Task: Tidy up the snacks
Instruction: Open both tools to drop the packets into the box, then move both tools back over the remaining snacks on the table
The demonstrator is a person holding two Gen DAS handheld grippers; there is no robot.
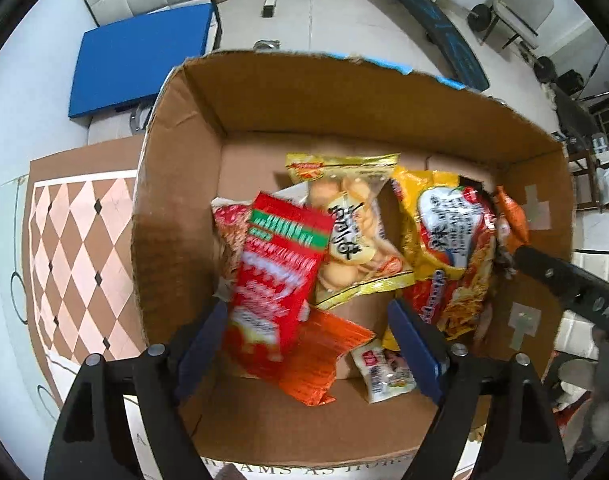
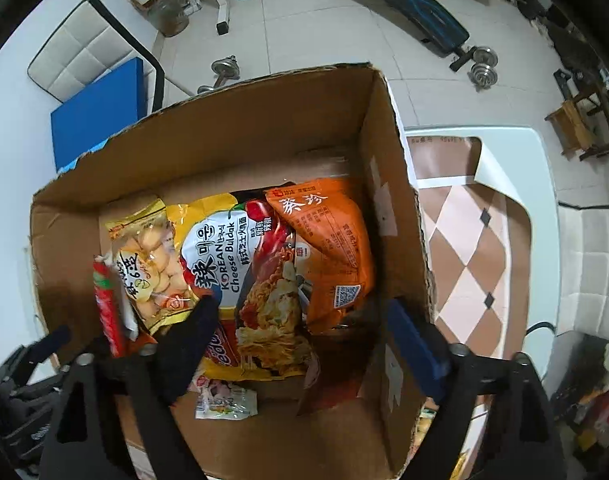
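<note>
fingers of the left gripper (image 1: 308, 328) sit wide apart over the near end of an open cardboard box (image 1: 184, 184), with a blurred red snack packet (image 1: 276, 276) between them; whether either pad touches it cannot be told. the right gripper (image 2: 300, 332) is also spread wide and grips nothing, its right finger beside the box's right wall. inside the box, a small white sachet (image 2: 226, 400) lies nearest. beyond it, a yellow noodle packet (image 2: 244, 276) lies between a clear bag of pale biscuits (image 2: 152, 264) and an orange packet (image 2: 328, 248). the box rests on a diamond-patterned table mat (image 2: 468, 264). gym equipment (image 2: 408, 4) stands on the tiled floor behind.
</note>
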